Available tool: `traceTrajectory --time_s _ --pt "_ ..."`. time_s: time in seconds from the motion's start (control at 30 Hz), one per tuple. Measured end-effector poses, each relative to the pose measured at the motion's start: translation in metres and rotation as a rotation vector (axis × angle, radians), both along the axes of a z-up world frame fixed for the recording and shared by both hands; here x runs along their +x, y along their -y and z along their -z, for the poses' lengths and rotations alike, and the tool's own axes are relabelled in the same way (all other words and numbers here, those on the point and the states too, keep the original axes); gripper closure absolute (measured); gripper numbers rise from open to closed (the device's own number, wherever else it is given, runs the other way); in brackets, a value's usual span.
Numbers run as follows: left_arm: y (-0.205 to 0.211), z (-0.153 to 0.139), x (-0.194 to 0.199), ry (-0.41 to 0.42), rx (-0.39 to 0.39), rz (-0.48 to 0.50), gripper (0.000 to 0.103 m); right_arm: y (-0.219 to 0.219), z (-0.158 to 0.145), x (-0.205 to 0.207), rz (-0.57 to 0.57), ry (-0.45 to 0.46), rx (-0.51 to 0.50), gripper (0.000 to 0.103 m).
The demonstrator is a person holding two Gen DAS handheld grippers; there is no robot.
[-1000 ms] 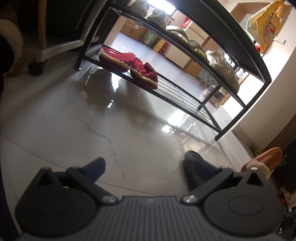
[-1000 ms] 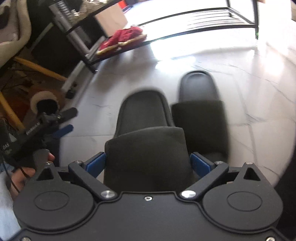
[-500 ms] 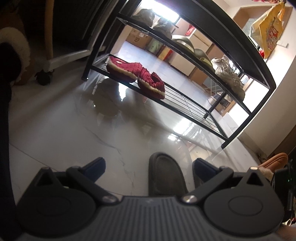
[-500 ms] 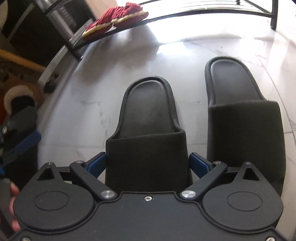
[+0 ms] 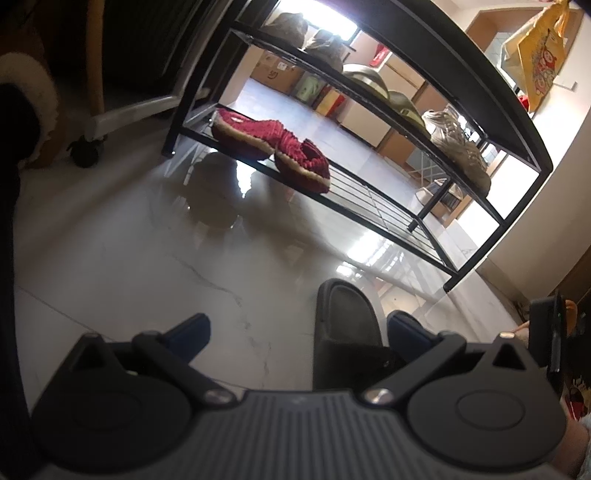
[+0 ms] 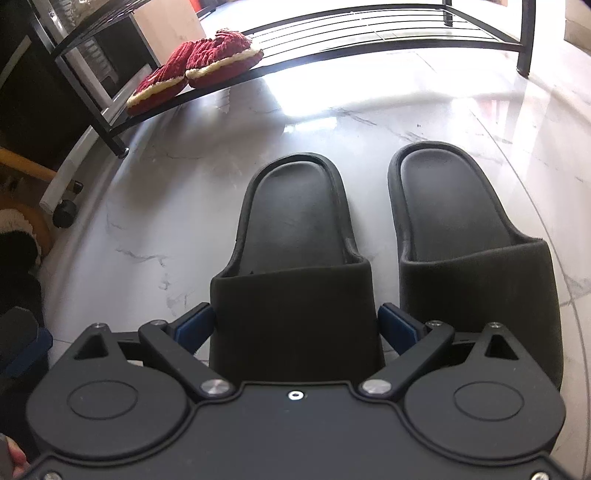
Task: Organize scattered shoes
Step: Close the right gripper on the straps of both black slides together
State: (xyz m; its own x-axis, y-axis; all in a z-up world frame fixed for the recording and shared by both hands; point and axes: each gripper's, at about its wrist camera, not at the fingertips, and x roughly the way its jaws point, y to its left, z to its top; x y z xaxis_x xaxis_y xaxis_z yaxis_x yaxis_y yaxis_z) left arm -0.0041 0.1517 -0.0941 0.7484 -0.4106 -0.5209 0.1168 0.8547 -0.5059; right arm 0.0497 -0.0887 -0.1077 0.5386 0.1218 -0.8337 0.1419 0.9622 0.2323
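Slides (image 6: 295, 236) now side by side on glossy marble floor (image 6: 184, 177), gap narrower than before. Right hand-held gripper (image 6: 295, 321) clamped on left slide's strap; smooth, moulded, matte black. Left hand-held gripper (image 5: 295, 328) spread wide, empty. Fuzzy red slippers (image 6: 195, 70) on wire rack (image 6: 369, 33).

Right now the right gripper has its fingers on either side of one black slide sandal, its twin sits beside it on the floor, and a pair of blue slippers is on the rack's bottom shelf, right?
Nearly. The slippers on the rack's bottom shelf are red, not blue, as the right wrist view shows. The rest holds: the right gripper straddles one black slide sandal, with its twin beside it on the floor.
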Motion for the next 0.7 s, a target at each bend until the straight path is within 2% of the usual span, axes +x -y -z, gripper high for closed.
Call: traceTrajectory --time_s 0.43,0.53,0.7 --pt "0.001 0.004 0.002 -0.017 0.015 0.001 0.001 0.0 -0.002 0.006 -0.002 -0.022 0.004 0.006" --pt "0.0 0.004 0.002 -0.019 0.012 -0.006 0.001 0.005 -0.008 0.005 0.016 -0.022 0.066 0.001" --pt "0.0 0.004 0.003 -0.022 0.008 -0.004 0.001 0.022 -0.03 0.004 0.004 -0.025 0.169 0.0"
